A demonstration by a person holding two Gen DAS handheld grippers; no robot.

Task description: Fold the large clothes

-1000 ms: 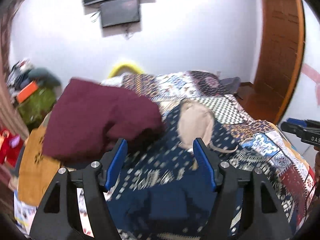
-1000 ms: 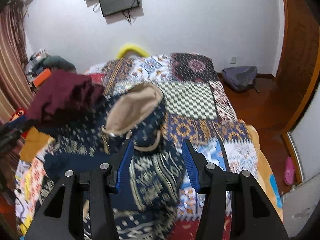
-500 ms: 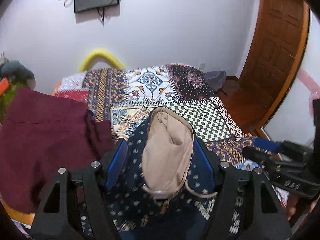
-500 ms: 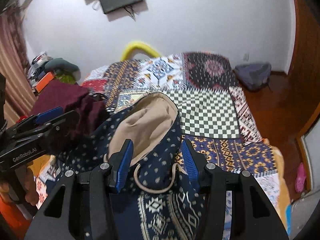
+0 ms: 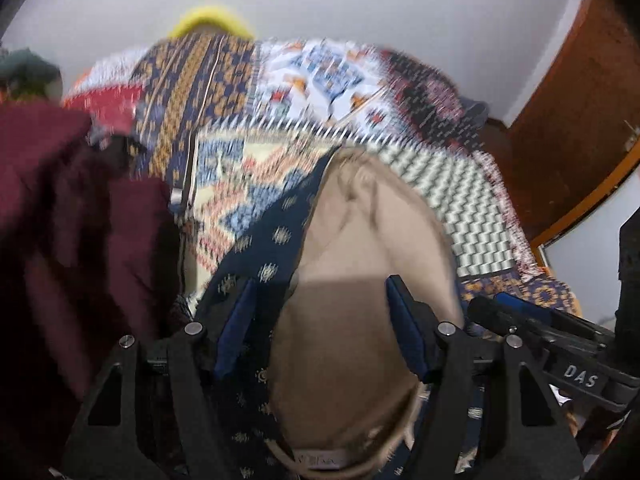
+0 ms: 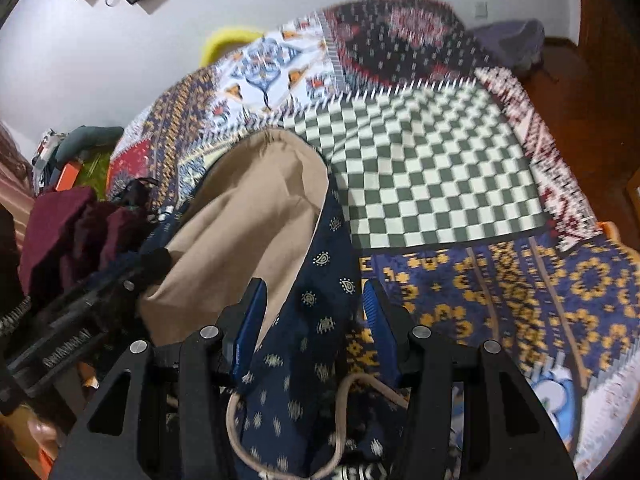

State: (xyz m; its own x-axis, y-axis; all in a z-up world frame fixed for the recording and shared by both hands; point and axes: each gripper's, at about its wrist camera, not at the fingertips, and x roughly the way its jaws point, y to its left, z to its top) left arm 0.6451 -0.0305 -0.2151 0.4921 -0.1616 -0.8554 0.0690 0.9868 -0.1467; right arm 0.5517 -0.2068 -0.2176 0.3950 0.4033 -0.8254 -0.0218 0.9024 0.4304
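Closest to me, my left gripper (image 5: pixel 320 316) has its blue pads spread wide, straddling the tan lining of the hood without pressing on it, so it is parted and holds nothing. My right gripper (image 6: pixel 311 316) is also parted, more narrowly, with the navy patterned edge of the hood lying between its pads; I see daylight on both sides of the cloth, so I judge it is not clamped either. The thing I am folding is the navy blue hooded sweatshirt with small pale motifs and a tan hood lining (image 6: pixel 256 216), and it lies on the bed straight under and ahead of both grippers. The hood's long axis runs away from me toward the wall, its opening facing up and its beige drawstring (image 6: pixel 344 420) looped near my right fingers. The two grippers sit side by side, left on the lining, right on the hood's outer rim, so each is about equally near its own side; to my mind the next move turns on closing on those two edges. Beside the hood, off to the left, is a heap of maroon cloth (image 5: pixel 72 240). Beyond stretches the patchwork quilt of checks and bright prints (image 6: pixel 432 168), then the white wall (image 5: pixel 360 0).
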